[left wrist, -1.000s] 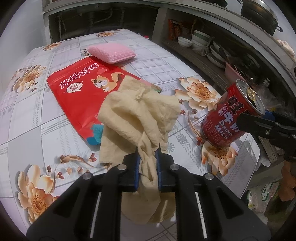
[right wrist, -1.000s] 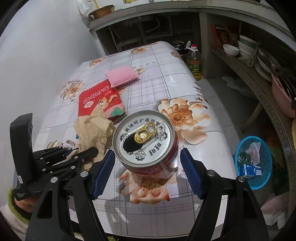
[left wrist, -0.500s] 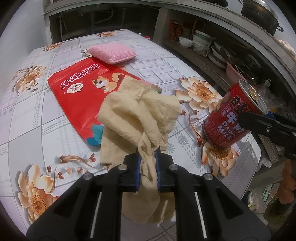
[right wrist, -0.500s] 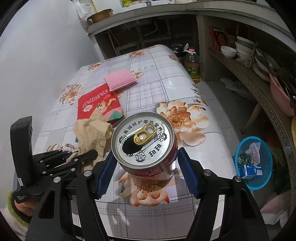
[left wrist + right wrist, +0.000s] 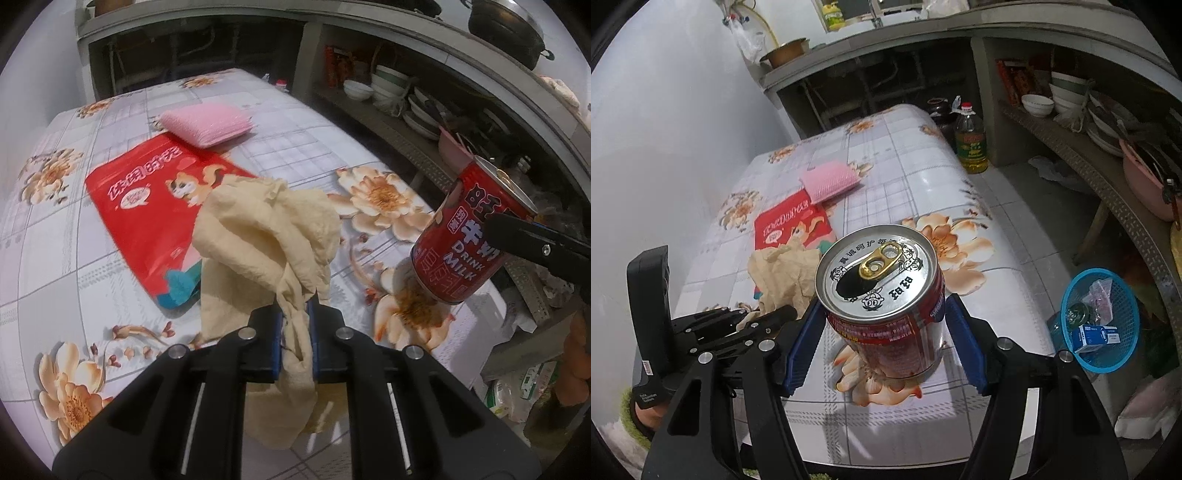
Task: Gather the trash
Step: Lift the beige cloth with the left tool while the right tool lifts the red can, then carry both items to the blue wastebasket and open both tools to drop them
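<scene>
A crumpled beige paper napkin [image 5: 266, 236] lies on the flowered table [image 5: 295, 147], and my left gripper [image 5: 295, 314] is shut on its near end. The napkin partly covers a flat red snack bag [image 5: 147, 206]. My right gripper [image 5: 882, 310] is shut on an opened red milk can [image 5: 882, 295], its blue pads pressing both sides. The can [image 5: 454, 254] hangs tilted just above the table's right edge, over an orange flower print. In the right wrist view the left gripper [image 5: 775, 317] and the napkin [image 5: 783, 273] sit to the left of the can.
A pink sponge [image 5: 207, 123] lies beyond the snack bag. On the floor to the table's right stands a blue basket [image 5: 1067, 295] holding some trash. An oil bottle [image 5: 969, 142] stands past the table's far end. Shelves with bowls and plates run along the right.
The right gripper's pads closed onto the can, then carried it slightly up and toward the table's right edge. The left gripper stayed shut on the napkin and did not move.
</scene>
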